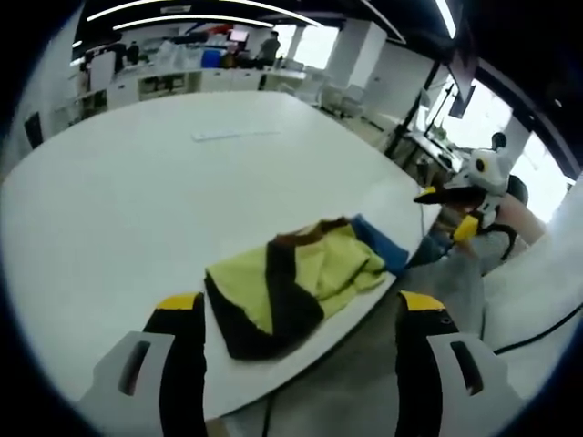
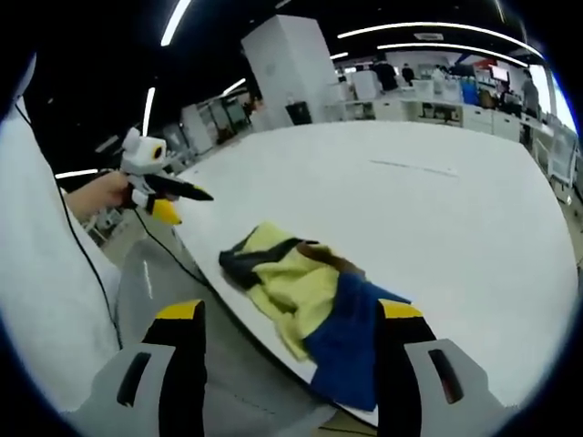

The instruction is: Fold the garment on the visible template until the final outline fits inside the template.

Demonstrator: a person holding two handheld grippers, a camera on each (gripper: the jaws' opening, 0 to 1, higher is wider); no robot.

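Observation:
A crumpled garment in yellow, black, brown and blue lies bunched at the near edge of the white table. My left gripper hovers over that edge, open, its jaws wide apart with nothing between them. In the right gripper view the garment shows its blue part nearest me. My right gripper is open too, above the table edge and holding nothing. Each gripper also appears in the other's view, held in a hand off the table: the right gripper and the left gripper.
A thin pale strip lies flat farther across the table. A white sleeve and a black cable hang beside the table edge. Desks, shelves and distant people fill the office beyond.

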